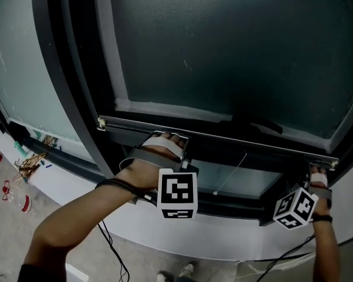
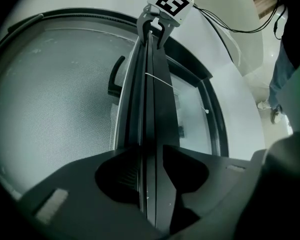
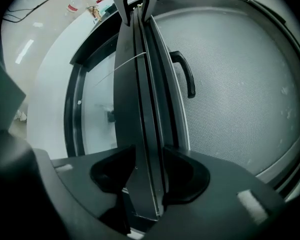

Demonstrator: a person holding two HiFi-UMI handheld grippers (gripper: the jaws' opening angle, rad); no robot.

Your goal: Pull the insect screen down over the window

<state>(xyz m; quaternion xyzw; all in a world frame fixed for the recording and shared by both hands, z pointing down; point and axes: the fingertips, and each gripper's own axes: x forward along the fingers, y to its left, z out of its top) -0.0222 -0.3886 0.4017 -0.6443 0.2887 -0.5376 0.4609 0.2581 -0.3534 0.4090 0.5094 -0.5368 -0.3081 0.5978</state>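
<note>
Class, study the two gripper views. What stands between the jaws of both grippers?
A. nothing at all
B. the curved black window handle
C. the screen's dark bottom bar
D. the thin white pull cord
C: the dark bottom bar runs lengthwise between the jaws of the left gripper and of the right gripper, and the pads close against its sides.

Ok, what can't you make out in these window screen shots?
- Head view: the left claw, mostly covered by the hand holding it.
- Head view: top of the insect screen, cut off by the upper edge.
- Head view: floor clutter at left, too small to identify.
- Left gripper view: far end of the bottom bar, behind the right claw.
</note>
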